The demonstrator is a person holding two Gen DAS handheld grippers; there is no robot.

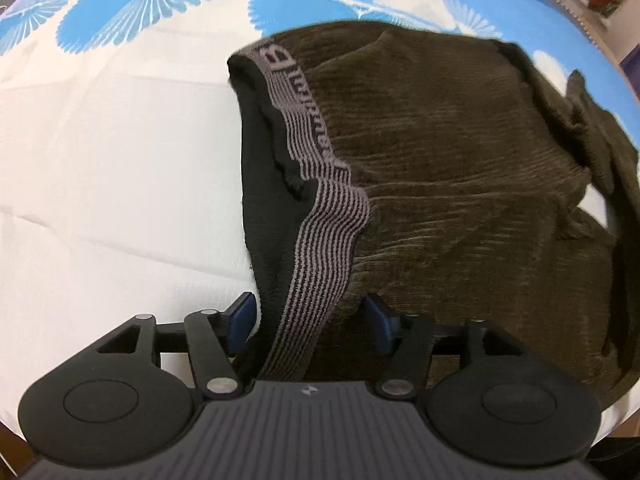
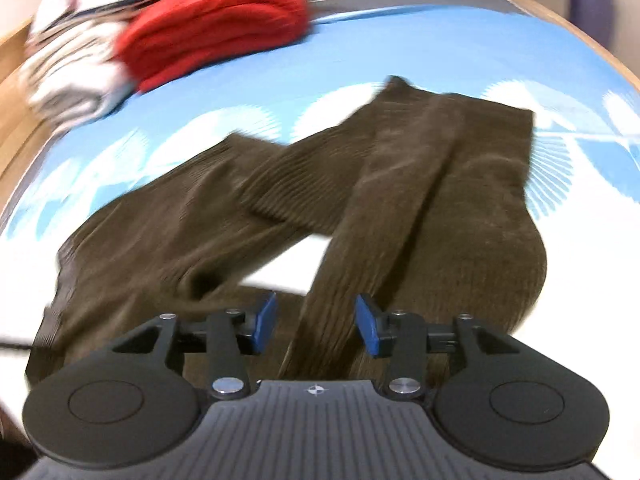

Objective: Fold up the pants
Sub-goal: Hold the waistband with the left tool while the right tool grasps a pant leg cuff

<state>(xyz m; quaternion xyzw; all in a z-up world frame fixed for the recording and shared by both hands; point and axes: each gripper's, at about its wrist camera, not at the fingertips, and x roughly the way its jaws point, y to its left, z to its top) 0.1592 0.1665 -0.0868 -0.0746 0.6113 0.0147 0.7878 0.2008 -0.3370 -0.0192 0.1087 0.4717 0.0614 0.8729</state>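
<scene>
Dark olive-brown corduroy pants (image 1: 460,184) lie on a bed sheet. In the left wrist view the striped grey waistband (image 1: 316,184) with black lining runs down between the blue pads of my left gripper (image 1: 310,320), which stands open around it. In the right wrist view the two pant legs (image 2: 432,184) spread out ahead, partly crossing. My right gripper (image 2: 316,320) is open, its blue pads either side of a leg's edge. The view is motion-blurred.
The sheet (image 1: 120,184) is white near me and blue with white leaf prints farther off. A folded red garment (image 2: 216,20) and a pile of light clothes (image 2: 68,68) lie at the bed's far left. The wooden bed frame (image 2: 600,44) edges the mattress.
</scene>
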